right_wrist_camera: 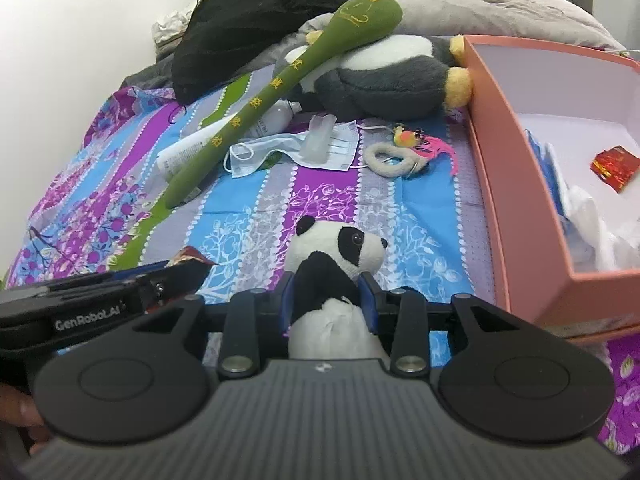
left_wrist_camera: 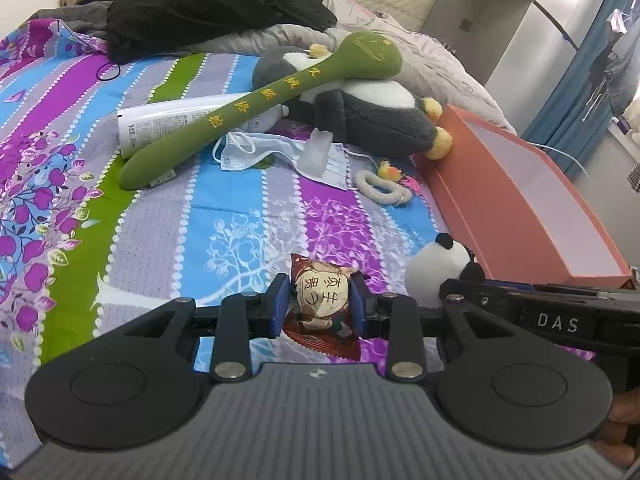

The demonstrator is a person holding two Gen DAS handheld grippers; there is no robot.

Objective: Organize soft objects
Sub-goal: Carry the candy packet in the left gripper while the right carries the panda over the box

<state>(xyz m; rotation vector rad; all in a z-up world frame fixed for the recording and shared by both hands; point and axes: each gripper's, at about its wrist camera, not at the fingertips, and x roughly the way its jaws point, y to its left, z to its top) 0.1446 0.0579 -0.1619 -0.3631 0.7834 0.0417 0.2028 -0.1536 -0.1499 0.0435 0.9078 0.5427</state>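
Note:
My left gripper is shut on a small red-and-cream snack packet just above the striped bedsheet. My right gripper is shut on a small panda plush, its head sticking out forward; the panda also shows in the left wrist view. A long green plush stick lies across a big grey-and-white penguin plush further up the bed. An open pink box sits to the right and holds a red packet and white and blue soft items.
On the bed lie a white tube, face masks, a fluffy white ring, a pink-feathered toy, a black garment and a grey duvet. A wardrobe stands beyond.

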